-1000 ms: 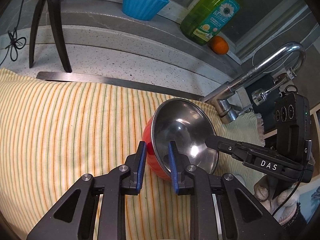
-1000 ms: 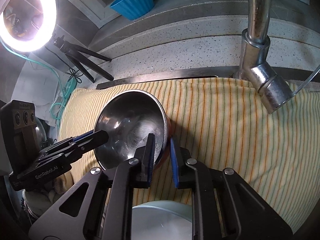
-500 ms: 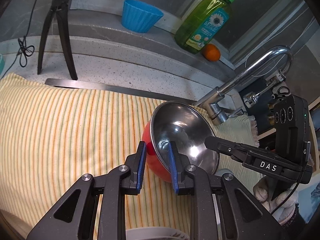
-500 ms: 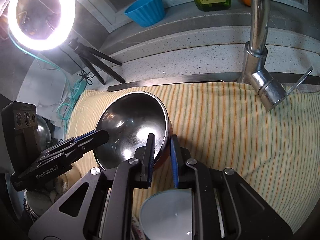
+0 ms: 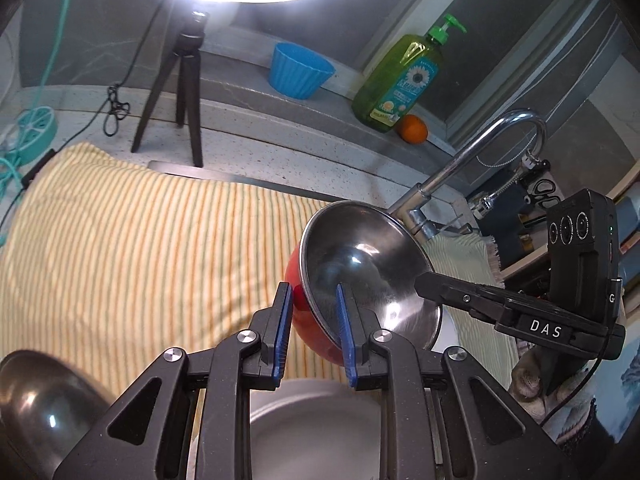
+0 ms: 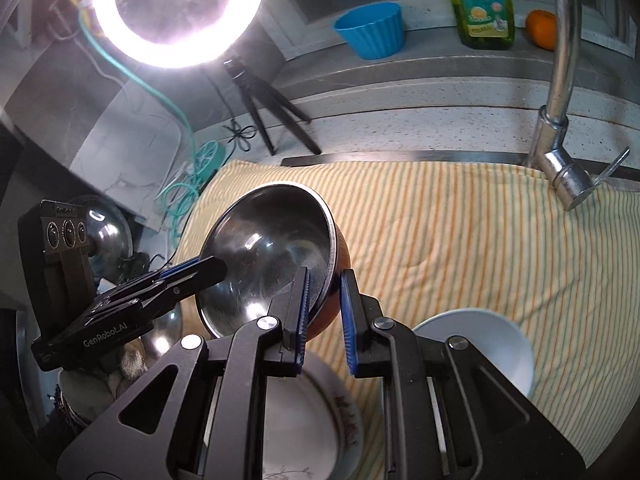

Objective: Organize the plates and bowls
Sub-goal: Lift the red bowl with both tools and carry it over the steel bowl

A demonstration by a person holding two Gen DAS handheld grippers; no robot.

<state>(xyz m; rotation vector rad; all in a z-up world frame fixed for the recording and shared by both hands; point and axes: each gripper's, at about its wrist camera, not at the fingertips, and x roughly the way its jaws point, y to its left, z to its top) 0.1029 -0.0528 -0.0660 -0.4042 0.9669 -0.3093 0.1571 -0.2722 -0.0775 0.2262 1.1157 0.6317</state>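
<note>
A red bowl point(image 5: 360, 256) with a shiny steel inside hangs tilted above the striped cloth point(image 5: 140, 240). My left gripper point(image 5: 312, 292) is shut on its near rim, one blue pad inside and one on the red outside. The right gripper point(image 5: 424, 280) grips the opposite rim from the right. In the right wrist view the same bowl point(image 6: 268, 248) is pinched at its edge by my right gripper point(image 6: 325, 276), also shut, with the left gripper point(image 6: 216, 268) reaching in from the left. Below lie a patterned plate point(image 6: 320, 412) and a white bowl point(image 6: 480, 332).
A steel bowl point(image 5: 36, 408) sits at the lower left and a pale plate point(image 5: 312, 420) lies under my fingers. The faucet point(image 5: 480, 148) arches at the right. On the back ledge stand a blue cup point(image 5: 300, 70), a soap bottle point(image 5: 400, 80), an orange point(image 5: 414, 128) and a light tripod point(image 5: 184, 92).
Both grippers have risen and pulled back with the bowl held between them. The ring light, the plates and the other bowls have come into view.
</note>
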